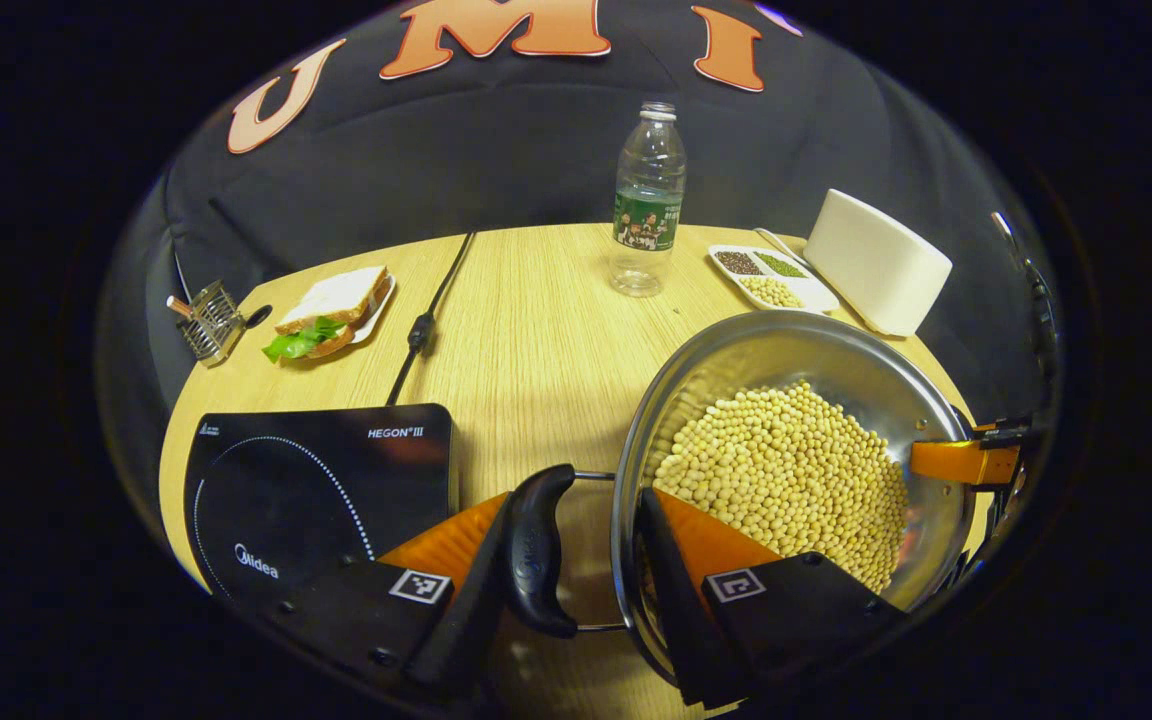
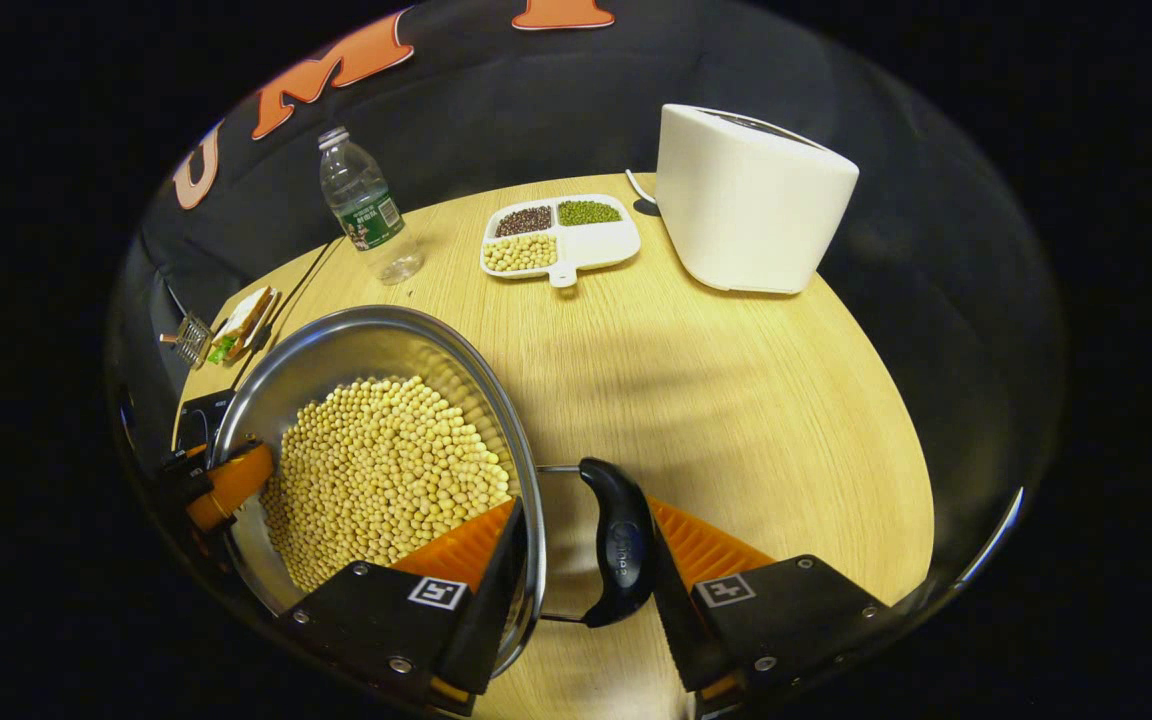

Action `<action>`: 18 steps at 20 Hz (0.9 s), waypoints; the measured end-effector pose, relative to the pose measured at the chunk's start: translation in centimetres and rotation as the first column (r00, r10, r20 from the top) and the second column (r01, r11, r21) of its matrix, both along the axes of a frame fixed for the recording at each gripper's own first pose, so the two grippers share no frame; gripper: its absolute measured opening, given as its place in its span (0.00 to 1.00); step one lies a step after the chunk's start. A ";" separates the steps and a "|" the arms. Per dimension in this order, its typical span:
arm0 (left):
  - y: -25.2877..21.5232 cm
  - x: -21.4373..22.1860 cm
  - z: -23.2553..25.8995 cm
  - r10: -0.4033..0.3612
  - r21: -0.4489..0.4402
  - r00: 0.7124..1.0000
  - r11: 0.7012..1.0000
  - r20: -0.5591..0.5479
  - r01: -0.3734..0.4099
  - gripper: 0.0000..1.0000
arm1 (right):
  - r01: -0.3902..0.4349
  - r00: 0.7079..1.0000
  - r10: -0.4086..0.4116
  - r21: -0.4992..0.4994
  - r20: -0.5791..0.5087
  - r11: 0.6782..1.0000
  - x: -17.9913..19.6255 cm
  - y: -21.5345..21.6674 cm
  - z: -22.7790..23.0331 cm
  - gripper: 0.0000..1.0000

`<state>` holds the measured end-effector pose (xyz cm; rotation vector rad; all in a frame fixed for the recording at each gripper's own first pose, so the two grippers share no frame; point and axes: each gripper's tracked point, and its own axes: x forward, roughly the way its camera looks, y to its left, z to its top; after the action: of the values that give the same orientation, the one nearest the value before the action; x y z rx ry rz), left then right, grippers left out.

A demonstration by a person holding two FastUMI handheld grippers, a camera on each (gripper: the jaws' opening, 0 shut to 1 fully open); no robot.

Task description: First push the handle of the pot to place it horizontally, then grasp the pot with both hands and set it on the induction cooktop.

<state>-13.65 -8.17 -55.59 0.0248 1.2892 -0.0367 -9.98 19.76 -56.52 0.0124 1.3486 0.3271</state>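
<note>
At table centre the pot (image 1: 786, 460), heaped with soybeans (image 1: 786, 480), is held by both side handles. Left gripper (image 1: 586, 560): jaws spanning handle (image 1: 536, 550) and rim, apparently pinching them. Right gripper (image 2: 581, 560): likewise. Induction cooktop (image 1: 316, 490) is seen at nine o'clock. Risk: uneven lift tilts pot, beans spill; grip slips.
</note>
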 end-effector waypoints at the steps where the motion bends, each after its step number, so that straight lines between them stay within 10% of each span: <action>1: 0.0 0.1 0.0 -0.002 -0.006 1.000 1.000 0.002 0.002 0.79 | 0.006 1.000 -0.006 0.017 -0.017 1.000 -0.4 0.1 -0.2 0.69; 18: -3.9 2.7 5.8 -0.037 -0.032 0.998 0.999 0.059 0.039 0.71 | 0.139 0.990 -0.136 0.084 -0.041 0.987 -0.7 -3.9 5.2 0.48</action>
<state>-10.95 -12.06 -49.75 0.0221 1.2299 -0.0890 -10.69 15.85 -51.28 0.1837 1.3601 0.2691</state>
